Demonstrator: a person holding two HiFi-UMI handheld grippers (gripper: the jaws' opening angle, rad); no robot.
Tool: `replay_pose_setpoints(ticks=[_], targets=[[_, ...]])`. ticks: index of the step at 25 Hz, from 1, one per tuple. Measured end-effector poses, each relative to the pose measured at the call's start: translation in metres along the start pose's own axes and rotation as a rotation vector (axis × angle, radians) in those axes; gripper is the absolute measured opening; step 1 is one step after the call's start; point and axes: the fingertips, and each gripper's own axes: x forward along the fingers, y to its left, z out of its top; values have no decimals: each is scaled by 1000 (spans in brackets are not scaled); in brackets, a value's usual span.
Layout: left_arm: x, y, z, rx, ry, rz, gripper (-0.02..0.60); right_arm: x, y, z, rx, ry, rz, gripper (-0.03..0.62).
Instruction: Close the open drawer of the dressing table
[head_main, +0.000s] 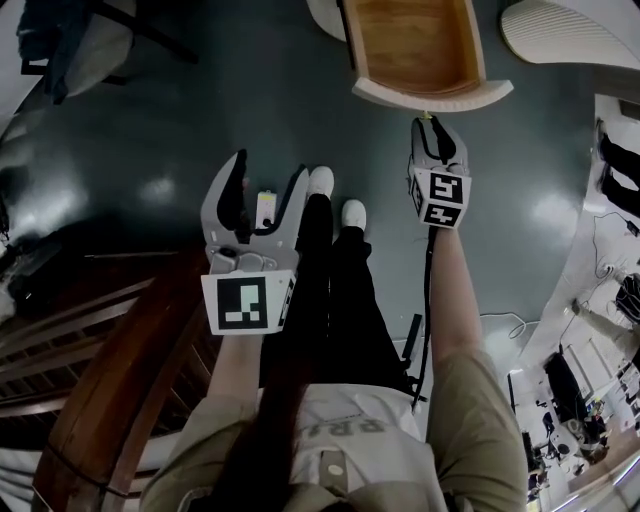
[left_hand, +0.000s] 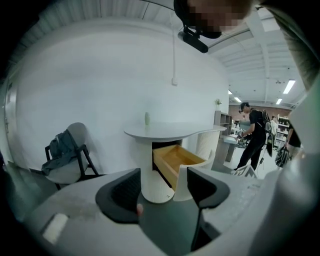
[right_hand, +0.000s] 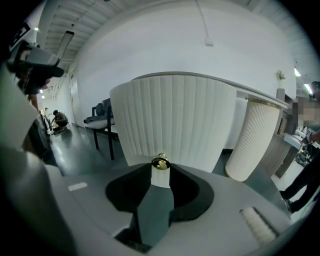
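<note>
The drawer stands pulled out of the white desk. It is a box of warm, plain wood inside, and its curved front is ribbed top to bottom with fine vertical flutes. That front fills most of my right gripper view. A small round brass knob, polished and shiny, sticks out from its lower middle. My right gripper is right up at the front, pointing at it from a little above. Its black, matte jaws have the knob between their tips, drawn in to about its width, and the pads look to be against its sides.

My left gripper hangs well back from the drawer over the dark glossy floor. Its jaws are spread wide and hold nothing. From its view the desk has a smooth rounded top on a fluted pedestal, with the drawer jutting out beneath.
</note>
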Motion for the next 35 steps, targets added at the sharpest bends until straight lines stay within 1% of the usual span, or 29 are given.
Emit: replay_pose_setpoints(ticks=[14,19,25,29,35], targets=[[-4,6,-15,-20,13,78,304,6,-2,3,4,19,40,109],[0,5,-22,-51,19,106,304,11,-3,5,6,31,52,107],[-2,8,-22,-62,17,128,304,13,-1,7,12,50,63,107],[-3,10,-22,-63,10,125,304,13,0,7,23,68,60,107],[0,20,-25,-63,32,100,304,14,1,8,48,62,37,108]])
